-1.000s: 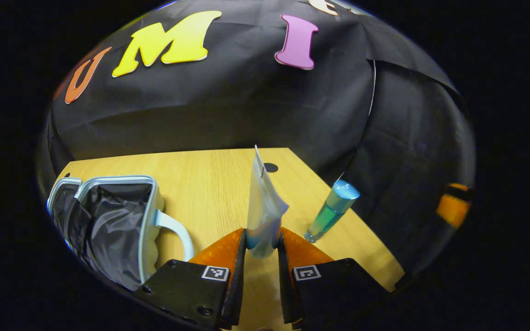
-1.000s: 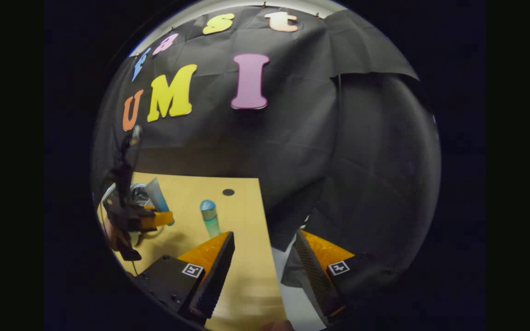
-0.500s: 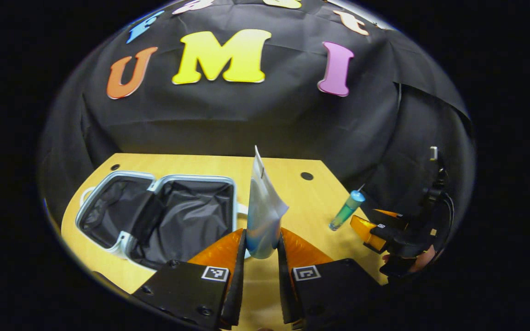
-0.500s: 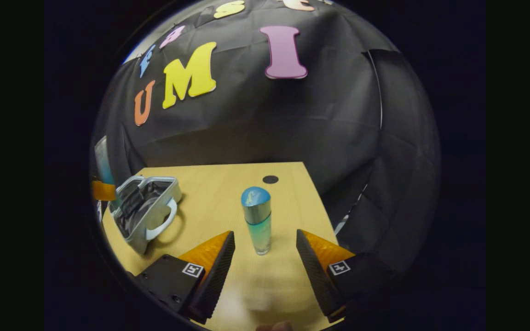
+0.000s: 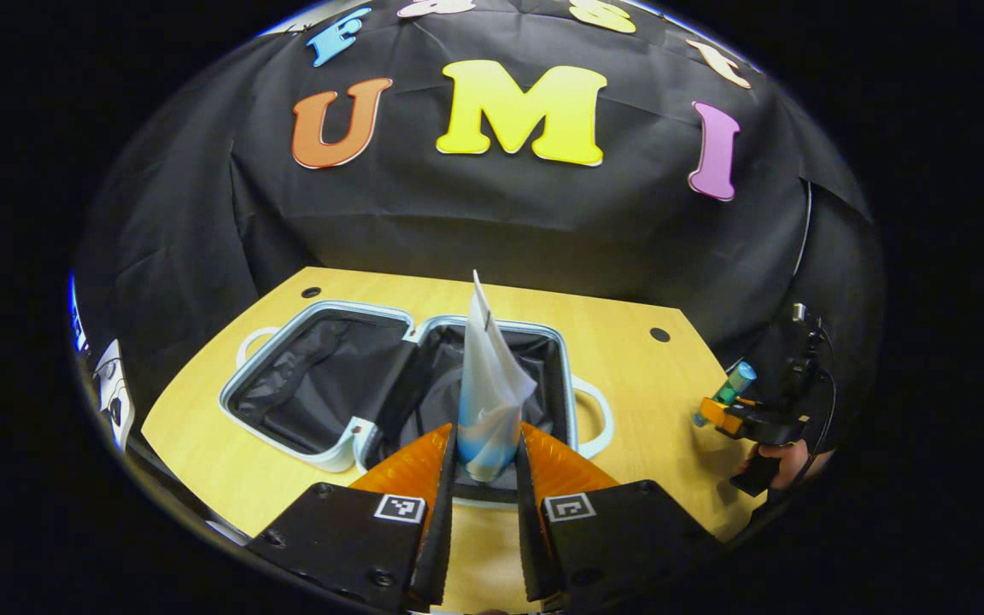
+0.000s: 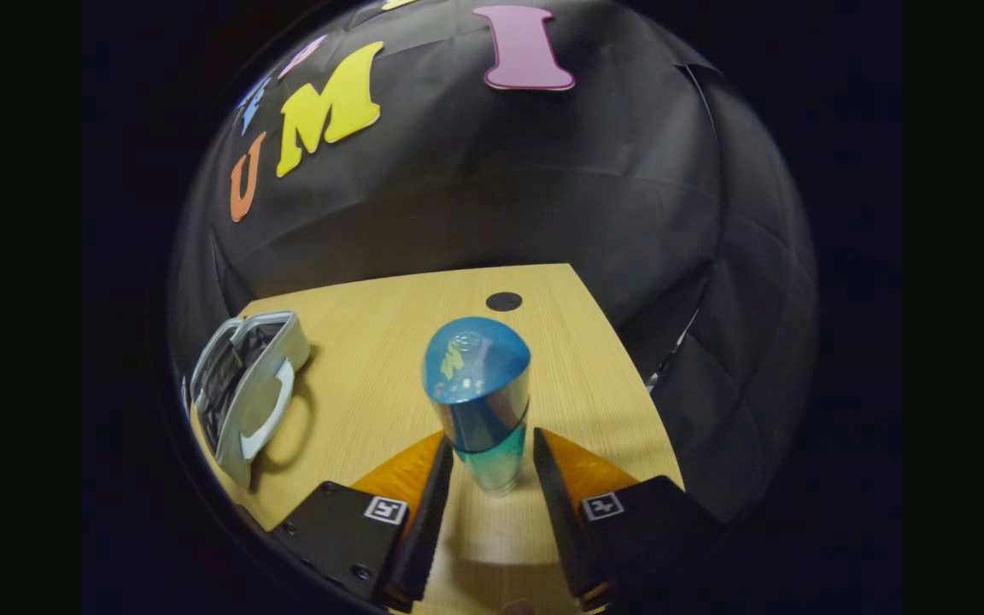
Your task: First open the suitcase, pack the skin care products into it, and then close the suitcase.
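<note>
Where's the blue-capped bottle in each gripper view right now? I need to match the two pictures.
Left gripper view: the bottle is small at the far right edge of the table, in the right gripper.
Right gripper view: the bottle is large at centre, upright between the jaws of the right gripper.
Shared landmark: the open suitcase, centre in the left gripper view and at the left edge in the right gripper view.

suitcase (image 5: 321, 401) on table (image 5: 629, 376) | bottle (image 6: 479, 401) right of it
</note>
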Available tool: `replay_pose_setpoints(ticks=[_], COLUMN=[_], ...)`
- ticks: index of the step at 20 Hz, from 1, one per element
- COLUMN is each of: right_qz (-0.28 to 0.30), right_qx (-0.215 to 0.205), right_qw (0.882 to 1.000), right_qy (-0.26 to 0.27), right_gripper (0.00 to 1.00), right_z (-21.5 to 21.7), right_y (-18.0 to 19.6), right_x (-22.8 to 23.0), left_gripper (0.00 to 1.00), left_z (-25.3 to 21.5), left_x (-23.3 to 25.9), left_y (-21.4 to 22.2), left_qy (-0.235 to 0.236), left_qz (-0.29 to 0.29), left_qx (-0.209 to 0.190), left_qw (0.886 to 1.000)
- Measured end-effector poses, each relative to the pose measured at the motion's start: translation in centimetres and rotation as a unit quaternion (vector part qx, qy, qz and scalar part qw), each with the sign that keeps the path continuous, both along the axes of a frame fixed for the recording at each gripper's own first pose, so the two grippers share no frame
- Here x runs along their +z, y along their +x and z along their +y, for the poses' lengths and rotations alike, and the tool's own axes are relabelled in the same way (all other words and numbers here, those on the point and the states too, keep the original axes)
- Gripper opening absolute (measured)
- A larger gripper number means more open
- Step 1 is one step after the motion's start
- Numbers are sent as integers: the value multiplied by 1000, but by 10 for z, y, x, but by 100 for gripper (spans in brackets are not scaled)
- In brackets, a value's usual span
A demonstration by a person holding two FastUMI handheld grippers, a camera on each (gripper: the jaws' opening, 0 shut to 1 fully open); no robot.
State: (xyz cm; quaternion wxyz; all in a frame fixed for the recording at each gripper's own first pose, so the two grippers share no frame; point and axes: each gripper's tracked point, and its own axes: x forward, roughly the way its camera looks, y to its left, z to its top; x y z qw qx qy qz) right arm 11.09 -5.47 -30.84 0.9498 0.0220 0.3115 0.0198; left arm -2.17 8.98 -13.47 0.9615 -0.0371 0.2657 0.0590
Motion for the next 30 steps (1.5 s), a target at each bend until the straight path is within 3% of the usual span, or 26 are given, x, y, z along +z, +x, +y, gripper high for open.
replay_pose_setpoints(ticks=[1, 4, 7, 10, 14, 21, 24, 26, 27, 28, 30], right_qz=[5, 24, 30, 28, 28, 34, 31, 31, 32, 30, 29], right_qx=[3, 9, 21, 47, 58, 42, 42, 41, 39, 36, 35], right_qw=[1000, 1000, 999, 996, 991, 978, 979, 980, 980, 980, 980], right_qy=[-2, -9, 30, 66, 113, 200, 197, 194, 193, 194, 194], right_gripper=[38, 37, 35, 35, 35, 33, 35, 35, 35, 35, 35], right_z=[1, 4, 16, 28, 36, 50, 52, 52, 51, 51, 51], right_y=[-2, -8, -25, -53, -94, -145, -155, -158, -159, -158, -157], right_x=[2, 6, 37, 80, 117, 149, 155, 154, 154, 156, 157], left_gripper=[36, 36, 36, 36, 37, 37, 37, 37, 45, 39, 41], left_z=[7, 14, 8, 17, 32, 37, 37, 40, 38, 38, 41], left_x=[1, -8, -36, -69, -116, -174, -183, -189, -190, -187, -185], left_y=[3, 21, 41, 64, 79, 79, 84, 85, 84, 85, 82], left_qy=[-1, -13, -64, -84, -80, -102, -103, -108, -114, -114, -116], left_qz=[0, 23, 92, 167, 293, 454, 490, 507, 507, 504, 502], left_qx=[1, -39, -96, -131, -157, -166, -154, -137, -137, -136, -127], left_qw=[1000, 999, 989, 974, 940, 870, 852, 844, 843, 845, 847])
